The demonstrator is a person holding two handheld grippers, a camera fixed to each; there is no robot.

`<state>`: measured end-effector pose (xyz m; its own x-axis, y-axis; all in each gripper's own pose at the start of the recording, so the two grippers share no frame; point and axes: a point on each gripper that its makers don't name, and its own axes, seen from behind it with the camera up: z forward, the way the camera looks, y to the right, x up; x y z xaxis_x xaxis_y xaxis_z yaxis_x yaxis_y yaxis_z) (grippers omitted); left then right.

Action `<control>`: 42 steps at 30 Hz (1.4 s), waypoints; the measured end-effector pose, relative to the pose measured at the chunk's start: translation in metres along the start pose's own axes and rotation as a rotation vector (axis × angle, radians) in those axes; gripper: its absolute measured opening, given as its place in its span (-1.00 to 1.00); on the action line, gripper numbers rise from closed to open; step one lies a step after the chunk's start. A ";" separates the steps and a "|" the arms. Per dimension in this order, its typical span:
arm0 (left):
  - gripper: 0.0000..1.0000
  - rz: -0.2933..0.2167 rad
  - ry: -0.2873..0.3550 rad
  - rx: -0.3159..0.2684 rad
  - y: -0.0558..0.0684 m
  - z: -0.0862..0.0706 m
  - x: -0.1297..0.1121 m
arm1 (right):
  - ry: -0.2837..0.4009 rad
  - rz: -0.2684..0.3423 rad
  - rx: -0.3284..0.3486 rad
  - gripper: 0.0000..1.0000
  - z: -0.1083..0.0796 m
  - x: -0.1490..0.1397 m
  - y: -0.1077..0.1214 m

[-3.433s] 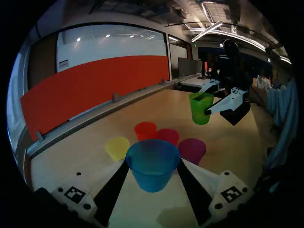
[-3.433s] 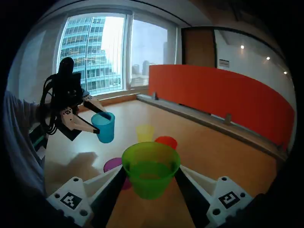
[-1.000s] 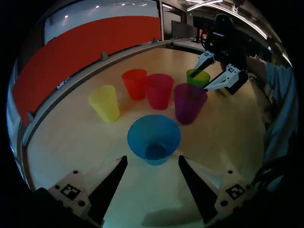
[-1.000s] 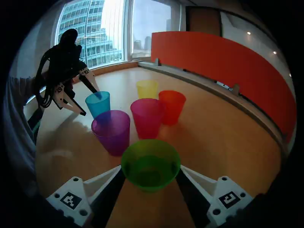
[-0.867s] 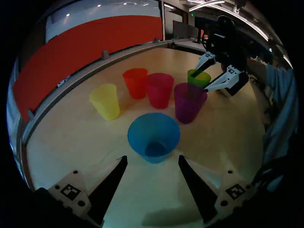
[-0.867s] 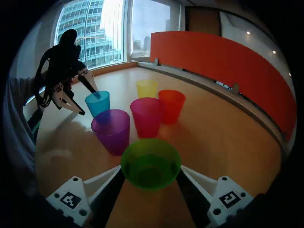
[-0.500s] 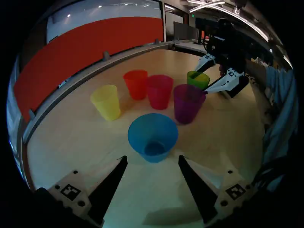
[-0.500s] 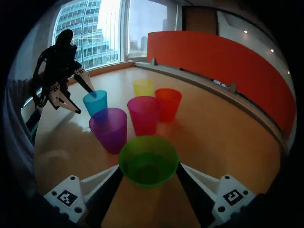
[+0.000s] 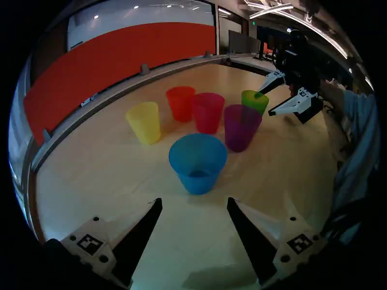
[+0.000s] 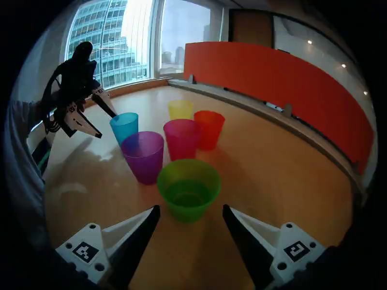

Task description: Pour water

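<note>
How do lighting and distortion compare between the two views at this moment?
Right gripper view: daylight from the windows backlights the left gripper, its body a dark silhouette, and puts a sheen on the table. Left gripper view: dimmer, lit by ceiling strip lights. Fisheye bows the orange panel in both.

white fingers point(image 9: 275, 229), square markers point(image 9: 91, 244), bluish sleeve point(image 9: 358, 145)

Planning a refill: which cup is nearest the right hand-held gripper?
The green cup, just ahead of its fingers; the purple cup and others stand farther off.

Both views low, close above table point(image 9: 92, 164), facing each other; share cup cluster point(image 9: 208, 113).
</note>
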<state>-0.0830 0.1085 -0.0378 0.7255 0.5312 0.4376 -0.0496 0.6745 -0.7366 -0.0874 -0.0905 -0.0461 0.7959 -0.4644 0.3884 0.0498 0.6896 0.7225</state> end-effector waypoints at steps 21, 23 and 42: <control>1.00 -0.071 0.056 0.124 -0.008 -0.025 -0.009 | 0.081 0.079 -0.141 1.00 -0.049 -0.002 0.018; 1.00 -0.086 0.066 0.142 -0.010 -0.026 -0.010 | 0.092 0.098 -0.165 1.00 -0.051 -0.001 0.022; 1.00 -0.231 0.297 0.435 -0.056 -0.067 0.012 | 0.292 0.176 -0.416 1.00 -0.071 0.046 0.048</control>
<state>-0.0254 0.0428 -0.0255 0.9097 0.2207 0.3517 -0.0993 0.9380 -0.3320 -0.0055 -0.0387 -0.0343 0.9454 -0.1887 0.2657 0.0878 0.9326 0.3501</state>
